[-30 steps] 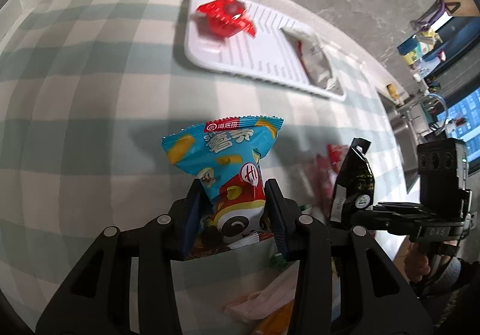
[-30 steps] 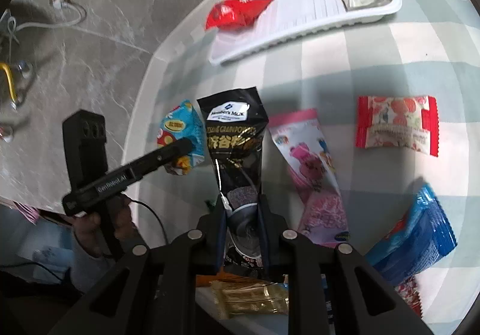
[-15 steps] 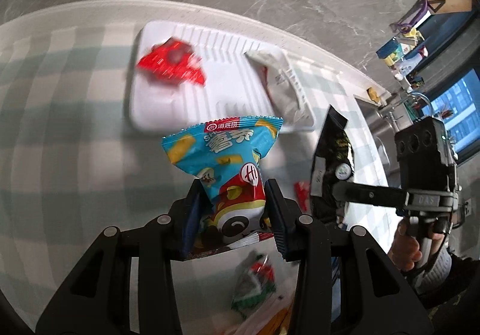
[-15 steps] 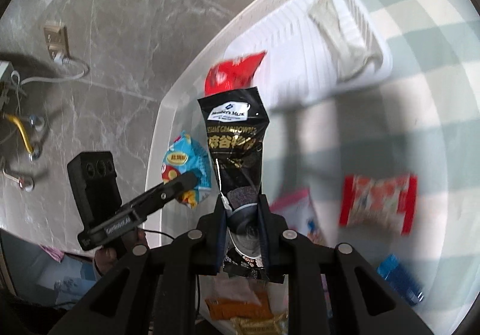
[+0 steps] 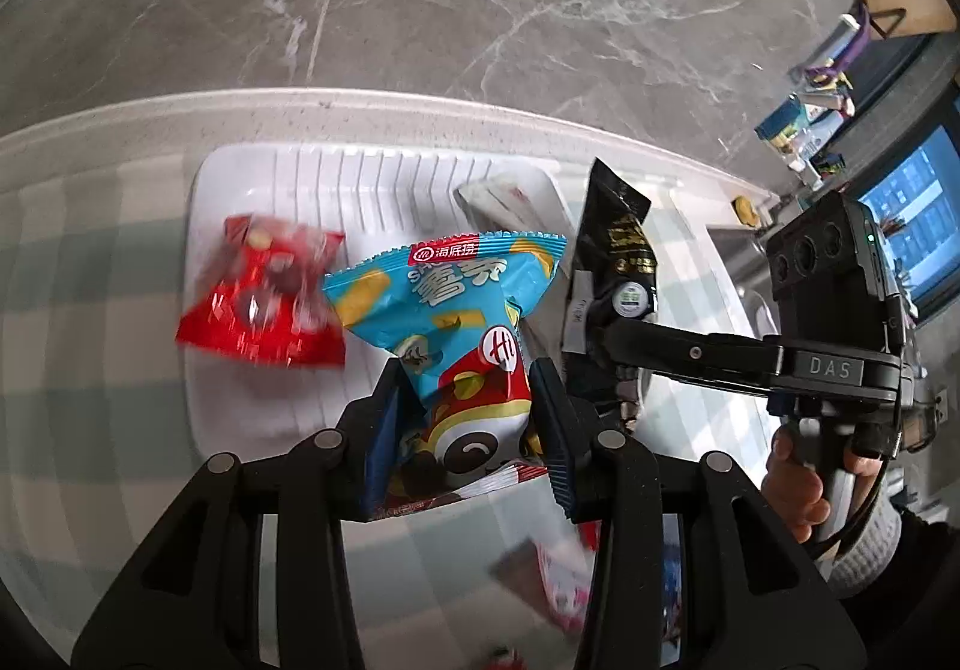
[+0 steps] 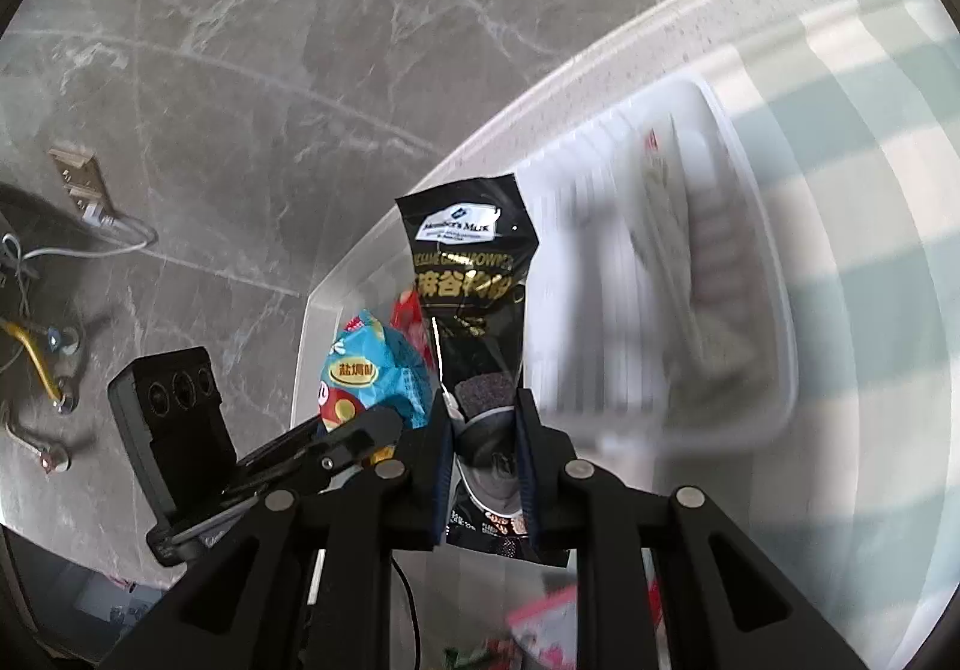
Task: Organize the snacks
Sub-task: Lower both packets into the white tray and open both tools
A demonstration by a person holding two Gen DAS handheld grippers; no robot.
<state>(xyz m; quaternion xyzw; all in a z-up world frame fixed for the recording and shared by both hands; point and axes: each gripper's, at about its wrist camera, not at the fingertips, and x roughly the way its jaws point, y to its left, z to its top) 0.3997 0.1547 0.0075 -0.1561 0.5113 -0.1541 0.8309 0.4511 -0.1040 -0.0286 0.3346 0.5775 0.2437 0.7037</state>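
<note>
The left hand-held gripper (image 5: 474, 418) is clamping a blue snack bag (image 5: 456, 322) above the white tray (image 5: 384, 172), just beside a red packet (image 5: 264, 304) lying in it. The right hand-held gripper (image 6: 483, 442) is pinching a black pouch (image 6: 471, 280), nearly closed, over the tray's edge on the checked tabletop (image 6: 870, 190).

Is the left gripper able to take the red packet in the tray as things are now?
Probably not yet. The left gripper is shut on the blue snack bag, so its jaws are occupied. The red packet lies uncovered in the white tray, so after releasing the bag the way looks free.
</note>
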